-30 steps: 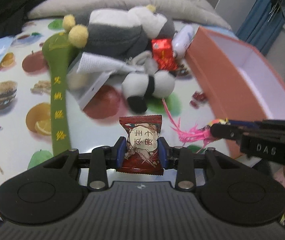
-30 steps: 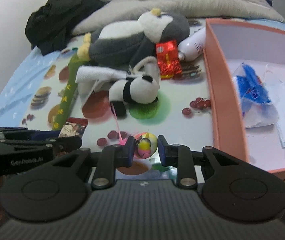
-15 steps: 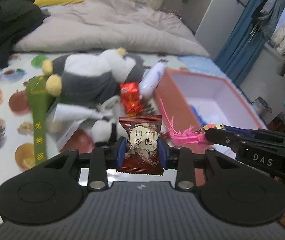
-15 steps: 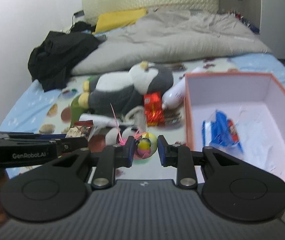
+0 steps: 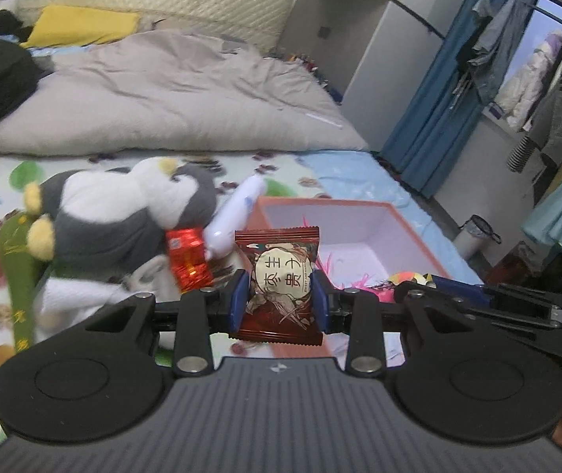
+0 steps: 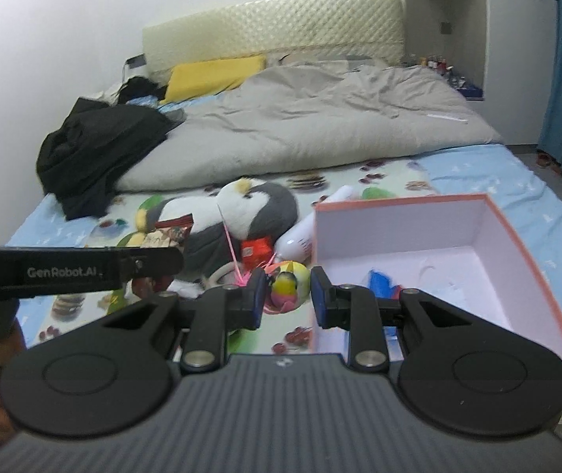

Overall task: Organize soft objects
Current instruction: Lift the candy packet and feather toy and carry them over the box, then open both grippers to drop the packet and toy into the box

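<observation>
A bedroom with a rumpled grey duvet [image 6: 320, 126] and a fruit-print sheet [image 6: 379, 181] spread over the bed forms the backdrop. The left gripper [image 5: 279, 301] is clamped on a dark red snack packet [image 5: 279, 287], held upright between its blue pads, while the right gripper [image 6: 285, 295] pinches a small multicoloured ball toy [image 6: 287, 282] trailing pink streamers. Ahead and to the right of both tools sits an open salmon-edged box [image 6: 517, 248], something blue already on its white floor; ahead and to the left lie a plush penguin [image 6: 249, 213], a shiny red packet [image 6: 255, 250] and a white bottle [image 6: 300, 240]. Both loads look clear of the sheet. The risks from here are plain: the slick packet, gripped only across its middle, could slide out if tilted, and the two tools, close alongside each other, could collide or snag the streamers when converging on the box.
</observation>
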`<state>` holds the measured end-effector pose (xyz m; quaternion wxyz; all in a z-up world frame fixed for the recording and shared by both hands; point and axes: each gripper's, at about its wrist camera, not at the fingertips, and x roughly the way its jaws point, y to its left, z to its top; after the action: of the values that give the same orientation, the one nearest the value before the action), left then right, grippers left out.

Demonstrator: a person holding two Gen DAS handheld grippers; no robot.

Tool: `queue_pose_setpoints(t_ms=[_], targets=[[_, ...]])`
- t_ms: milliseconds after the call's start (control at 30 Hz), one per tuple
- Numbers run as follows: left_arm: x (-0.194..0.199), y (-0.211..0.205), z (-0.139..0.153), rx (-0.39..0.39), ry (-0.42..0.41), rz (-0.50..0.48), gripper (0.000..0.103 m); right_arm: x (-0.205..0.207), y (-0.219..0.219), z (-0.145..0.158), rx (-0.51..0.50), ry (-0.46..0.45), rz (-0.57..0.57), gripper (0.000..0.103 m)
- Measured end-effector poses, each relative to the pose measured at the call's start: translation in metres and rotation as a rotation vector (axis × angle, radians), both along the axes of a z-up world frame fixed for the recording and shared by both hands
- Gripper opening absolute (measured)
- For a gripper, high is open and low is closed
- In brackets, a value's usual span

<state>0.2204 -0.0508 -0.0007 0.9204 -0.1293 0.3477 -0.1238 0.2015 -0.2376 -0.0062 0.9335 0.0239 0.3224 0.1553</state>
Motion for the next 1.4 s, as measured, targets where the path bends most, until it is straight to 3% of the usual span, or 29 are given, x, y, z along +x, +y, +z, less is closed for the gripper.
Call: queue_pose_setpoints(t_ms=[167, 400, 633, 1100, 1267, 1400], targets=[[0.019, -0.034, 0.002, 0.010, -0.008, -0.057, 0.040, 0.006, -0.028, 0.001, -0.006, -0.004, -0.061, 0.028], [0.043, -0.086, -0.018, 0.008, 0.033, -0.133, 0.040, 0.020, -0.068, -0.014, -0.009, 0.032, -0.133, 0.028], [0.069, -0.131, -0.055, 0.029, 0.113, -0.183, 0.040, 0.031, -0.104, -0.044, -0.018, 0.108, -0.188, 0.028], [0.106, -0.177, -0.129, 0.047, 0.283, -0.240, 0.040, 0.054, -0.143, -0.109, 0.003, 0.279, -0.244, 0.028], [0.113, -0.186, -0.140, 0.068, 0.306, -0.247, 0.055, 0.059, -0.150, -0.123, -0.005, 0.328, -0.242, 0.035], [0.111, -0.188, -0.139, 0.076, 0.294, -0.250, 0.056, 0.056, -0.154, -0.122, 0.025, 0.335, -0.236, 0.037]])
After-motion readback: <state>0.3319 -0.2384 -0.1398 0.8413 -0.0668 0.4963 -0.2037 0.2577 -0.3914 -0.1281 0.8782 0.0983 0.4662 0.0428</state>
